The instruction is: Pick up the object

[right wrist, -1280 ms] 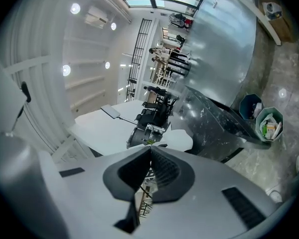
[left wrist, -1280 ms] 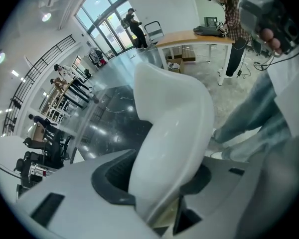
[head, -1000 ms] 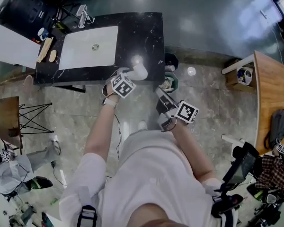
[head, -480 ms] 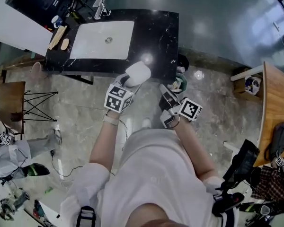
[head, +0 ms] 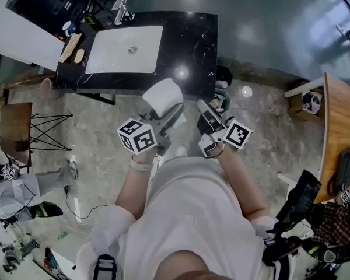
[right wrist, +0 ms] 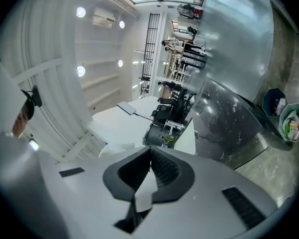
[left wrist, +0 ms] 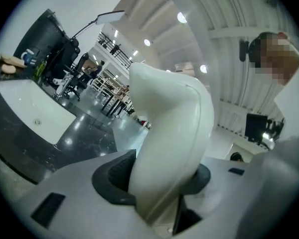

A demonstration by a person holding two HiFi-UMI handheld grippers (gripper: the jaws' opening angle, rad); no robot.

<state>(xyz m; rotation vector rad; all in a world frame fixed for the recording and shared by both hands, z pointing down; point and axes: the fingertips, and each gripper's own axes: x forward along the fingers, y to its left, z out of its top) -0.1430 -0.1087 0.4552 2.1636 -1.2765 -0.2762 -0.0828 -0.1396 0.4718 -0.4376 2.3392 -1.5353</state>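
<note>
My left gripper clamps the white object, jaws wide around its rounded body, lifted clear of the black counter. I apply even pad pressure and avoid wrist roll, since the smooth shell may slip. My right gripper is closed, empty

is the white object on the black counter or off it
Off it: the left hand-held gripper is shut on the white object and holds it in the air, the black counter well below it.
</note>
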